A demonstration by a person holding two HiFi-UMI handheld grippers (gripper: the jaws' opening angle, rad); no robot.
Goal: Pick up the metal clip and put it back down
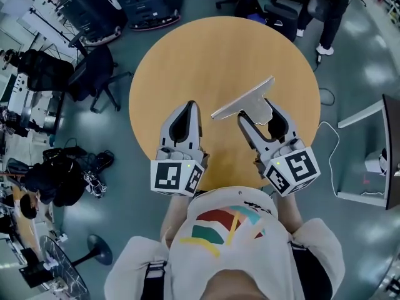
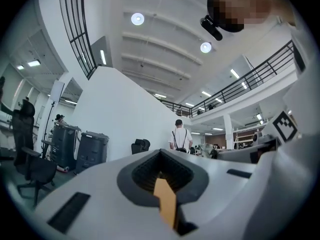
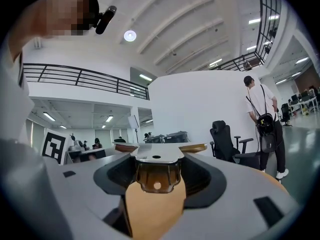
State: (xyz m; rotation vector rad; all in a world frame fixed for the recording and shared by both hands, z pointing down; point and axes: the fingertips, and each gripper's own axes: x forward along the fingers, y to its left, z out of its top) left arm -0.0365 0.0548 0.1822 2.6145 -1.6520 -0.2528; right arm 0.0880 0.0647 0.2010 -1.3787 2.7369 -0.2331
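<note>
The metal clip (image 1: pixel 240 103) is a flat, T-shaped silver piece, and it sits between the jaws of my right gripper (image 1: pixel 255 109) over the round wooden table (image 1: pixel 206 49). In the right gripper view the clip (image 3: pixel 156 159) spans the gap, with its folded brass-toned part gripped by my right gripper (image 3: pixel 156 179). Its wide bar sticks out past the fingertips. My left gripper (image 1: pixel 192 107) hovers beside it on the left, jaws together and holding nothing. The left gripper view shows only a thin slit between the jaws of my left gripper (image 2: pixel 162 171). Both grippers tilt upward toward the ceiling.
Black office chairs (image 1: pixel 94 74) stand left of the table, and bags (image 1: pixel 62 174) lie on the floor. A person (image 1: pixel 325 5) stands at the far right beyond the table. A desk with a screen (image 1: pixel 381 155) is at the right.
</note>
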